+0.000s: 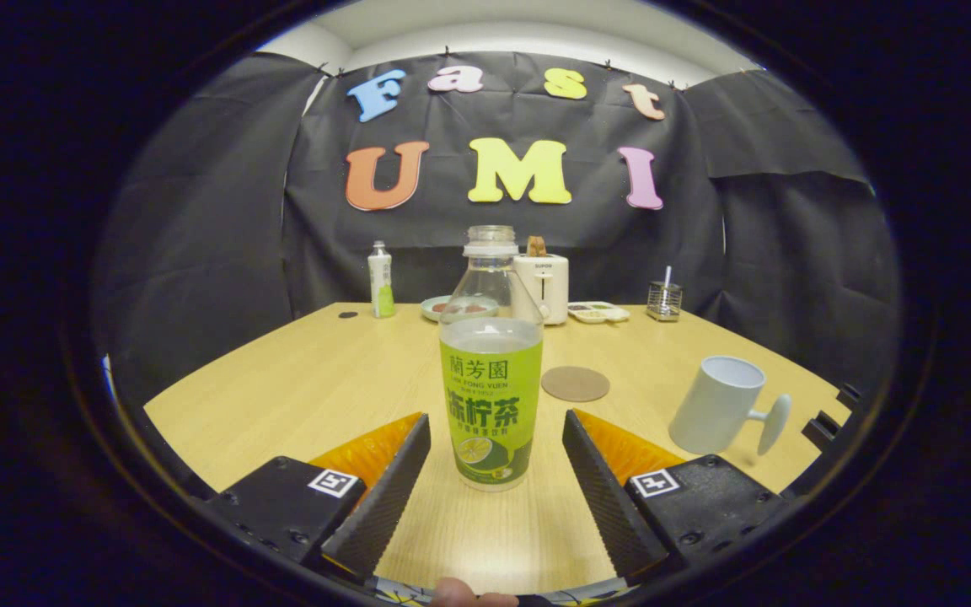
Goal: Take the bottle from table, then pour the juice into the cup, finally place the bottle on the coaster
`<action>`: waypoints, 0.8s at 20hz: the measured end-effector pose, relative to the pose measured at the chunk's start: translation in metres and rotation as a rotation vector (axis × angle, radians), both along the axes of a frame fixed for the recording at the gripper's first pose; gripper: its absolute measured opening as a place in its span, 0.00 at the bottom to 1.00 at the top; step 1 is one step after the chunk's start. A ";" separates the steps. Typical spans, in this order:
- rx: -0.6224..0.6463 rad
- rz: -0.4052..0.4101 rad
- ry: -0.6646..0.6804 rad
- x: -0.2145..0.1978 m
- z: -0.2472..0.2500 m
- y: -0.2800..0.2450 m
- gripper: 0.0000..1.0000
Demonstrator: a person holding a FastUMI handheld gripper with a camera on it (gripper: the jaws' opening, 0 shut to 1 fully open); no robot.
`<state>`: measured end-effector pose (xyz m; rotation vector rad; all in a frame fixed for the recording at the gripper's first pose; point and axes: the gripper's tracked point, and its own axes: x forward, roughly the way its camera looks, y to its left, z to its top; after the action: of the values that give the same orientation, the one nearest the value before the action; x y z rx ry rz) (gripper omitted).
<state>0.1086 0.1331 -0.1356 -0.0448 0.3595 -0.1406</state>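
Gripper (496, 438) fingers are spread wide on my feed, with the bottle (491, 388) standing upright between the 2 tips, touching neither. Its cap is off and it rests on the wooden table (300, 388). Just beyond it to the right lies the round coaster (575, 384), and further right stands the white cup (720, 405), handle pointing right.

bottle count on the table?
2. The uncapped juice bottle stands between the open gripper fingers, untouched. A small capped bottle stands at the table's far edge, left of the toaster, which could hide more.
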 end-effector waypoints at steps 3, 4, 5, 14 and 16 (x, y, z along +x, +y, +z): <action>-0.006 0.000 0.003 0.016 -0.001 -0.003 1.00; -0.009 0.004 0.005 0.021 -0.002 -0.003 1.00; -0.014 0.007 0.010 0.026 -0.004 -0.003 1.00; 0.013 0.022 0.040 0.034 -0.006 -0.003 0.84; 0.049 0.029 0.053 0.031 -0.003 -0.004 0.82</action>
<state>0.1399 0.1295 -0.1389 -0.0056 0.4145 -0.1023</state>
